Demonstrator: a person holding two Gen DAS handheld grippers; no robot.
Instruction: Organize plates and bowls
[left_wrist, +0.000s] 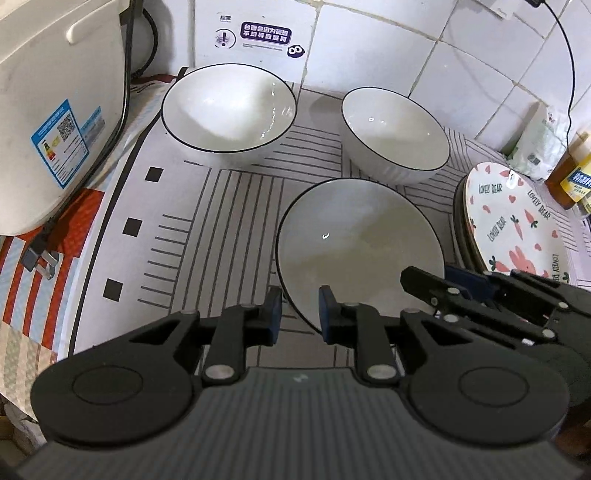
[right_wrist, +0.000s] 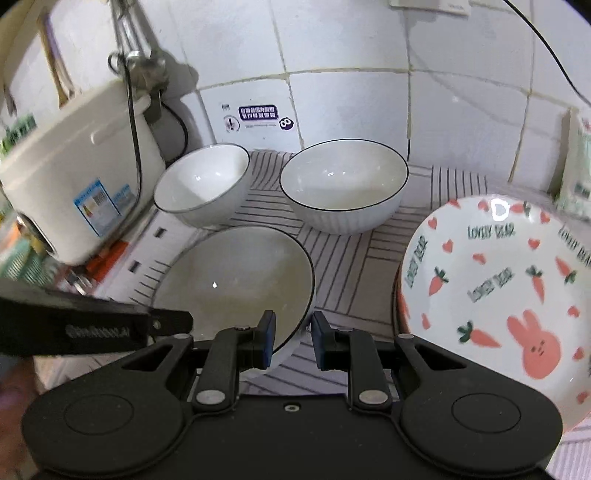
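Both grippers, left gripper (left_wrist: 300, 312) and right gripper (right_wrist: 293, 338), pinch the near bowl (left_wrist: 360, 245) by its rim with narrow jaws on the striped tabletop (left_wrist: 207, 221), so uneven lifting could slip it against the plates (left_wrist: 517, 225).

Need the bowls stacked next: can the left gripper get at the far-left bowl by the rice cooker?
Probably yes. The striped mat between the left gripper and that bowl lies bare; the near bowl sits off to the right, and the rice cooker stands clear beside it.
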